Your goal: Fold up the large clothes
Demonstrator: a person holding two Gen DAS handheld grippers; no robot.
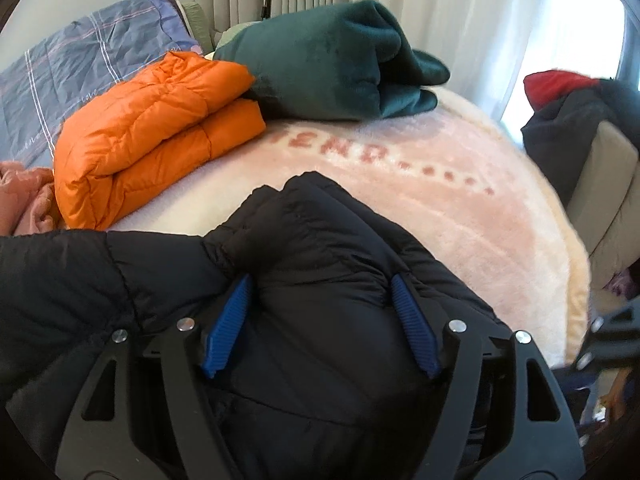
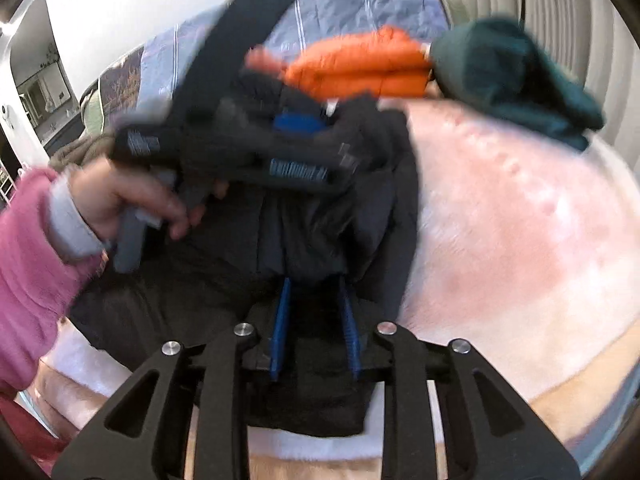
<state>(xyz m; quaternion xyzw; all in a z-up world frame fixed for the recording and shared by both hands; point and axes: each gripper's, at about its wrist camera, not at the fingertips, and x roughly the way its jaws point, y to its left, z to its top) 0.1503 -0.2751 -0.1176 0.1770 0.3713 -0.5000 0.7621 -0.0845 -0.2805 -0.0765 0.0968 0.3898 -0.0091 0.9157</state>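
Observation:
A black puffer jacket [image 1: 304, 248] lies bunched on the pink fleece blanket [image 1: 460, 216]. My left gripper [image 1: 322, 280] is shut on a thick fold of it, blue pads [image 1: 232, 320] pressed into the fabric on both sides. In the right wrist view the jacket [image 2: 360, 200] spreads ahead, and my right gripper [image 2: 314, 284] is shut on its near edge. The left gripper [image 2: 296, 124], held by a hand in a pink sleeve [image 2: 32, 248], shows above the jacket. The view is blurred.
A folded orange puffer jacket [image 1: 152, 132] and a folded dark green fleece [image 1: 340, 60] lie at the blanket's far side. A blue-grey quilt [image 1: 80, 72] lies behind. A chair piled with dark and red clothes [image 1: 576, 112] stands at the right.

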